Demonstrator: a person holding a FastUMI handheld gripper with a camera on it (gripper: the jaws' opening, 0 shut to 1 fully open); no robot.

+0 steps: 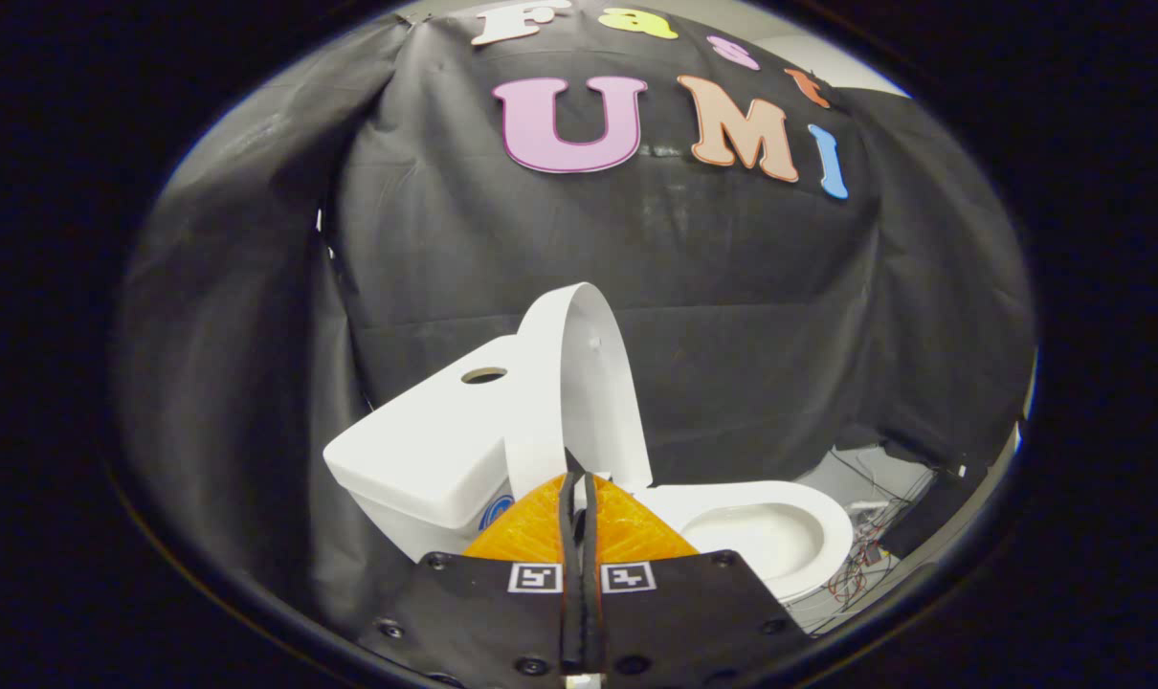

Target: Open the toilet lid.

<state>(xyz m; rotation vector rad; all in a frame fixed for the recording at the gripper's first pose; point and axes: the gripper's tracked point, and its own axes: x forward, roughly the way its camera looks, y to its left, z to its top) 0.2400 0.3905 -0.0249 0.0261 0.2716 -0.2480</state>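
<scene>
Already the toilet lid [579,383] stands upright against the tank [426,450], just beyond the gripper [579,483], whose fingers sit pressed together, empty; best withdraw straight back without nudging it

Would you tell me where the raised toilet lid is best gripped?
Probably the lid's thin free top edge, approached from the bowl side: it stands upright against the tank, so its back is blocked. The hand-held gripper is shut, holding nothing.

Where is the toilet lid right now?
In the gripper view the toilet lid stands raised, upright beside the tank, just beyond the closed gripper, with the open bowl to its other side.
</scene>
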